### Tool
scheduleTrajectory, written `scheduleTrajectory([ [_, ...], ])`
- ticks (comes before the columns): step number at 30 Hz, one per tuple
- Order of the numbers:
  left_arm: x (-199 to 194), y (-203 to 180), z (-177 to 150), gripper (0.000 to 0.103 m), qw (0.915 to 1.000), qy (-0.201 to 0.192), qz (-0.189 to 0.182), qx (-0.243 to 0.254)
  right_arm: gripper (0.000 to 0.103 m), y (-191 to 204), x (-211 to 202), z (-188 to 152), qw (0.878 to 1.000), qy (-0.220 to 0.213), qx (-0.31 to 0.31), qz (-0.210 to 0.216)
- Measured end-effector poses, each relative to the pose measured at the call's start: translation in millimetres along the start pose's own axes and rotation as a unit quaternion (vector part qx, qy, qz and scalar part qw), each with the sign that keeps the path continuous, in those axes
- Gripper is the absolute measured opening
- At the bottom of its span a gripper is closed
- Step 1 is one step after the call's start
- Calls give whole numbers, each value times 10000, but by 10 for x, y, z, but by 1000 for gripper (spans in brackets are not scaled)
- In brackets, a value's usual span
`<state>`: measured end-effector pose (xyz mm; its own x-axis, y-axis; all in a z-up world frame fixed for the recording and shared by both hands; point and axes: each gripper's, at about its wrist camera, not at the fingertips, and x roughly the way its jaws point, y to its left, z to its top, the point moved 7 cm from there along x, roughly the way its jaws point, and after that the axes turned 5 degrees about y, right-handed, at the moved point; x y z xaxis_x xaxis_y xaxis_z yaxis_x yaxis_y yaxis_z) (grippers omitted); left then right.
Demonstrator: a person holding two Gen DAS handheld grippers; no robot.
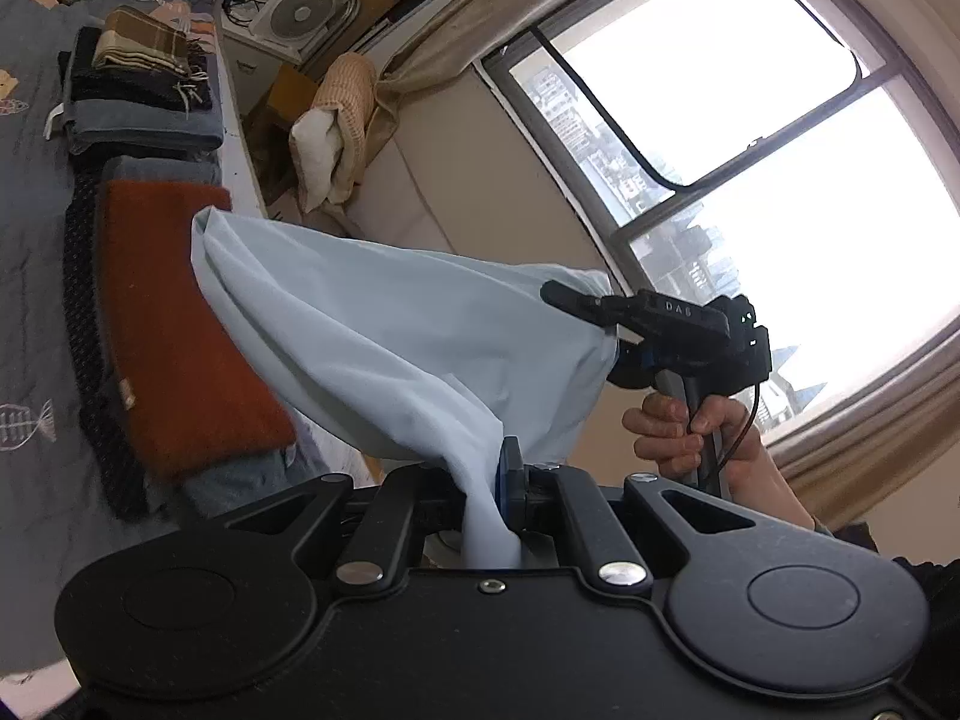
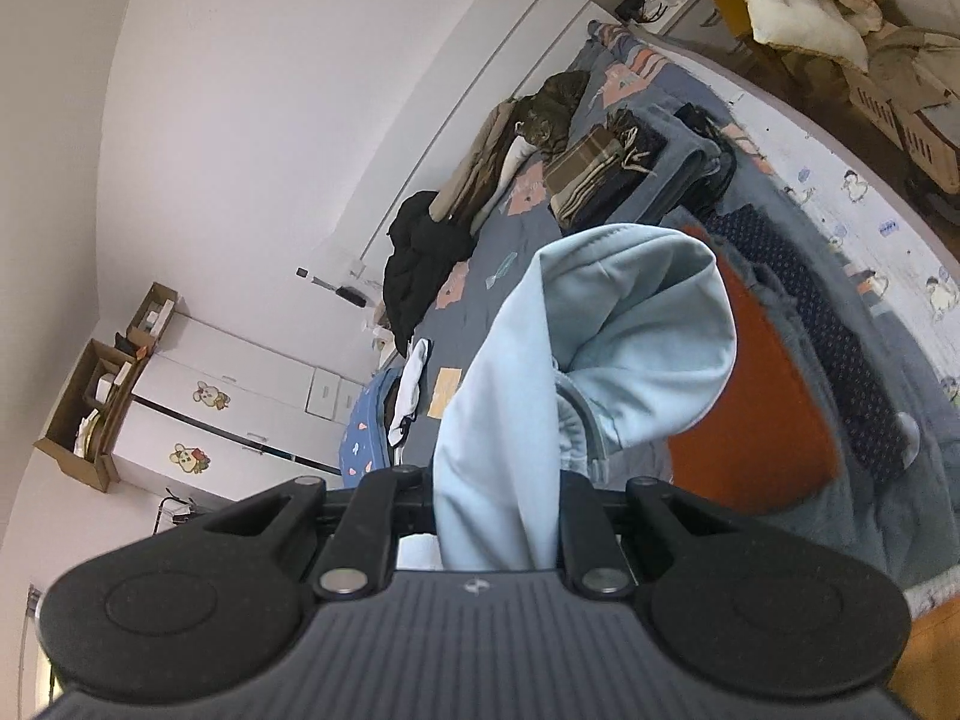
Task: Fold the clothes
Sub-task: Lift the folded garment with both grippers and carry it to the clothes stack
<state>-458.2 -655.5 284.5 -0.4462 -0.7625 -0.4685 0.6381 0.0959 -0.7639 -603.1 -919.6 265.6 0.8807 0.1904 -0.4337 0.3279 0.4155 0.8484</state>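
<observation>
A pale blue garment (image 1: 390, 336) hangs in the air between both grippers. My left gripper (image 1: 489, 480) is shut on one bunched edge of it, the cloth running down between the jaws. In the left wrist view my right gripper (image 1: 591, 309) grips the far end of the same cloth, a hand (image 1: 690, 429) on its handle. The right wrist view shows the pale blue garment (image 2: 576, 360) folded over and clamped in my right gripper (image 2: 498, 504). Below lies an orange folded garment (image 1: 180, 324) on the bed.
The grey-blue bed cover (image 1: 36, 300) carries a stack of folded clothes (image 1: 144, 90), a dark dotted piece (image 2: 840, 324), a black jacket (image 2: 420, 252) and a cat (image 2: 552, 108). A window (image 1: 780, 150) with curtains, a fan (image 1: 300, 12) and white cupboards (image 2: 240, 396) surround it.
</observation>
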Motion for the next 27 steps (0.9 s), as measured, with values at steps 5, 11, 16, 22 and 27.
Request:
scheduleTrajectory([
  [5, 301, 90, 185, 6, 9999, -64, -90, -17, 14, -222, -23, 285, 9999, 9, 50, -106],
  [11, 616, 128, 420, 6, 9999, -134, -49, -93, 14, -398, 18, 663, 9998, 114, 13, -166],
  [16, 887, 20, 567, 6, 9986, -418, 109, -314, 14, -569, 0, 1000, 9995, 318, 16, -24],
  [22, 1207, -250, 631, 6, 9906, -1041, 639, -624, 14, -734, -9, 1455, 9954, 900, -210, 268],
  [27, 1434, -506, 642, 6, 9790, -1562, 957, -900, 14, -786, -20, 1744, 9873, 1417, -489, 523],
])
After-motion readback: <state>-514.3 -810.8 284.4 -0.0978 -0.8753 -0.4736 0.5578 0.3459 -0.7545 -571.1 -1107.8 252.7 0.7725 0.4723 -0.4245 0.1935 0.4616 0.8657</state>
